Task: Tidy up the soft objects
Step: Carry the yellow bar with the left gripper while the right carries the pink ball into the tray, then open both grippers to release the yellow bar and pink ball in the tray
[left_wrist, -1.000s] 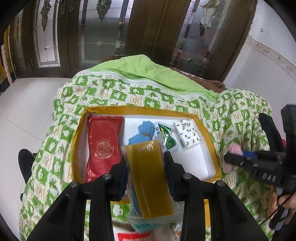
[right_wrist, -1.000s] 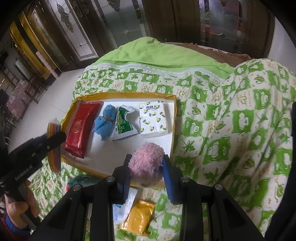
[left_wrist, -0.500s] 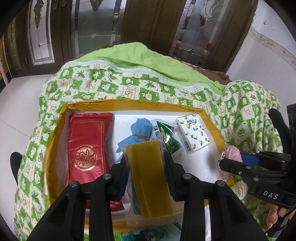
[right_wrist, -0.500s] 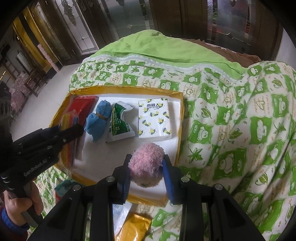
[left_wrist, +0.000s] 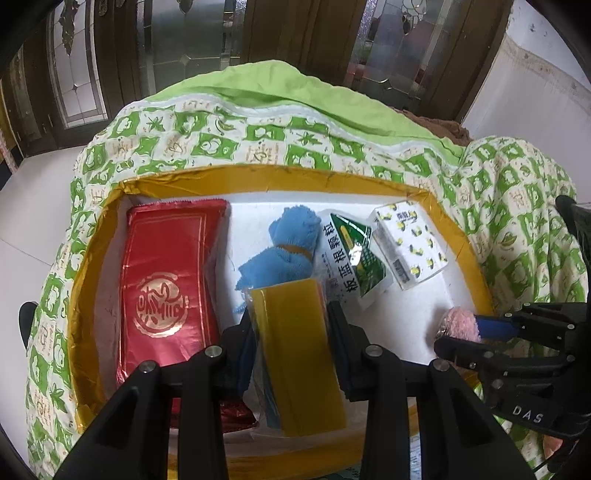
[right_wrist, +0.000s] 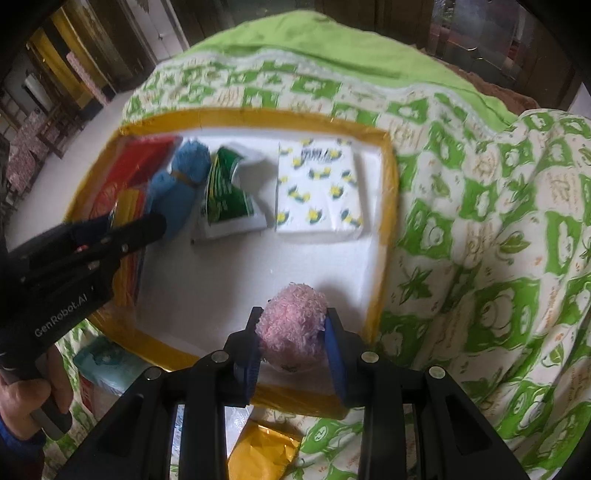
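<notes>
My left gripper (left_wrist: 291,332) is shut on a clear-wrapped yellow sponge pack (left_wrist: 295,350) and holds it over the gold-rimmed white tray (left_wrist: 258,181), between the red foil pack (left_wrist: 166,280) and the blue cloth (left_wrist: 284,251). My right gripper (right_wrist: 291,336) is shut on a fluffy pink ball (right_wrist: 291,328) over the tray's near right corner (right_wrist: 373,317). The ball also shows in the left wrist view (left_wrist: 460,325). A green-and-white sachet (right_wrist: 229,199) and a lemon-print tissue pack (right_wrist: 317,188) lie in the tray.
The tray rests on a green-and-white patterned quilt (right_wrist: 480,221). Outside the tray's near edge lie a gold foil packet (right_wrist: 262,454) and a teal pack (right_wrist: 107,365). Wooden glass doors (left_wrist: 295,33) stand behind, with white floor (left_wrist: 22,221) at left.
Both grippers have moved forward and down over the tray with their objects still held. The sponge pack now hangs over the tray's middle and the pink ball over its near right corner.
</notes>
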Demonstrator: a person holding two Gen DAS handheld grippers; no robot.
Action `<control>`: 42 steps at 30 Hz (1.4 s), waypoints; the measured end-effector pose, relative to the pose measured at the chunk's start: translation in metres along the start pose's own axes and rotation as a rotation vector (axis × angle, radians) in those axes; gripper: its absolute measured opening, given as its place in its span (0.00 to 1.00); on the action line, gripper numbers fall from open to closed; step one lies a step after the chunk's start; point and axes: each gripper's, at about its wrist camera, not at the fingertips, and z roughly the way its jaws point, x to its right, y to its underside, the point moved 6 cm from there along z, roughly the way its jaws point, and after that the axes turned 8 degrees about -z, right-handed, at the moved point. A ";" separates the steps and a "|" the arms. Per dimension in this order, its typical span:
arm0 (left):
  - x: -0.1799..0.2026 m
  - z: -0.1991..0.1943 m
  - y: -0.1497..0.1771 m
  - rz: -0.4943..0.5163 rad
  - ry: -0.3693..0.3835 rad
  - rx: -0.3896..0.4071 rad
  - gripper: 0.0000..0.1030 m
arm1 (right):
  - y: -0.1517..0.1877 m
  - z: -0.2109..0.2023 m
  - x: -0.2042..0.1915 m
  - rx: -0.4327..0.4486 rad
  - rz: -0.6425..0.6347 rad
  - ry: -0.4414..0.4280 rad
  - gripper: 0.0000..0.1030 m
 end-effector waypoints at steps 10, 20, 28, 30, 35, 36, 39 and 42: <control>-0.001 0.012 0.012 0.020 -0.028 -0.017 0.35 | -0.001 0.003 0.000 -0.009 -0.011 0.015 0.35; 0.004 0.007 0.009 0.028 -0.029 -0.004 0.69 | -0.002 0.001 0.000 0.010 -0.001 0.016 0.36; 0.010 0.000 0.006 0.014 -0.012 0.001 0.85 | -0.003 -0.003 -0.004 0.038 -0.001 0.015 0.50; 0.009 -0.003 0.005 0.007 -0.006 0.007 0.86 | -0.004 -0.006 -0.006 0.053 -0.002 0.005 0.56; 0.006 -0.016 0.001 -0.008 -0.011 0.040 0.90 | -0.004 -0.012 -0.013 0.086 -0.029 0.028 0.71; 0.005 -0.018 0.000 -0.015 -0.008 0.044 0.90 | -0.003 -0.015 -0.015 0.094 -0.034 0.032 0.73; 0.000 -0.027 -0.003 -0.047 0.001 0.057 0.93 | -0.001 -0.019 -0.017 0.112 -0.032 0.024 0.78; -0.007 -0.038 -0.005 -0.083 0.002 0.078 0.94 | 0.002 -0.025 -0.018 0.133 -0.023 0.016 0.82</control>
